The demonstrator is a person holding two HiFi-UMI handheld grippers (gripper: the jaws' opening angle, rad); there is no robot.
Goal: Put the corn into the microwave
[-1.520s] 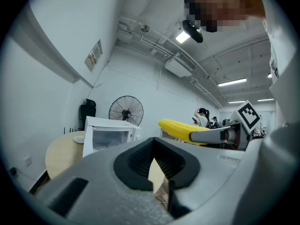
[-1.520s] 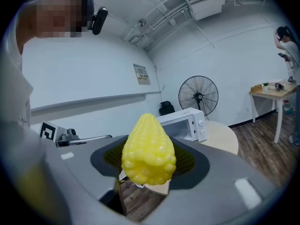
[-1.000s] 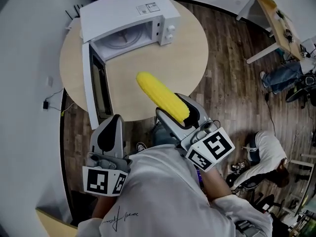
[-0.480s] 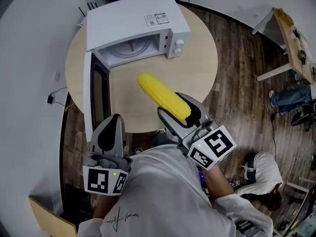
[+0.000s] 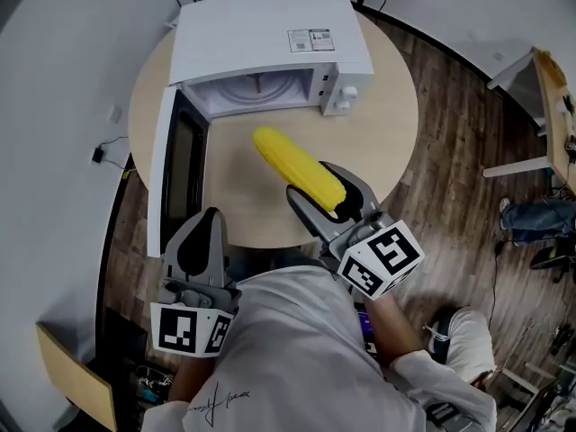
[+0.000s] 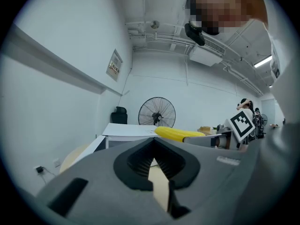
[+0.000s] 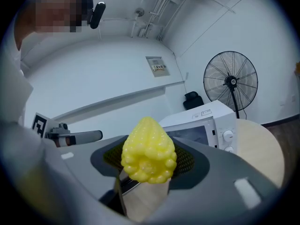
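The yellow corn lies lengthwise in my right gripper, which is shut on its near end. Its tip points over the round table toward the white microwave. The microwave door swings wide open to the left and the cavity with its glass turntable shows. In the right gripper view the corn fills the jaws, with the microwave ahead on the right. My left gripper hangs shut and holds nothing, below the door's near edge. The left gripper view shows the corn to the right.
A standing fan is behind the table, near the wall. Wooden floor surrounds the table on the right. A wooden cabinet corner sits at the lower left. The open door juts out past the table's left edge.
Both grippers have moved forward toward the table. The corn's tip is now closer to the microwave's opening. The grip on the corn is unchanged.
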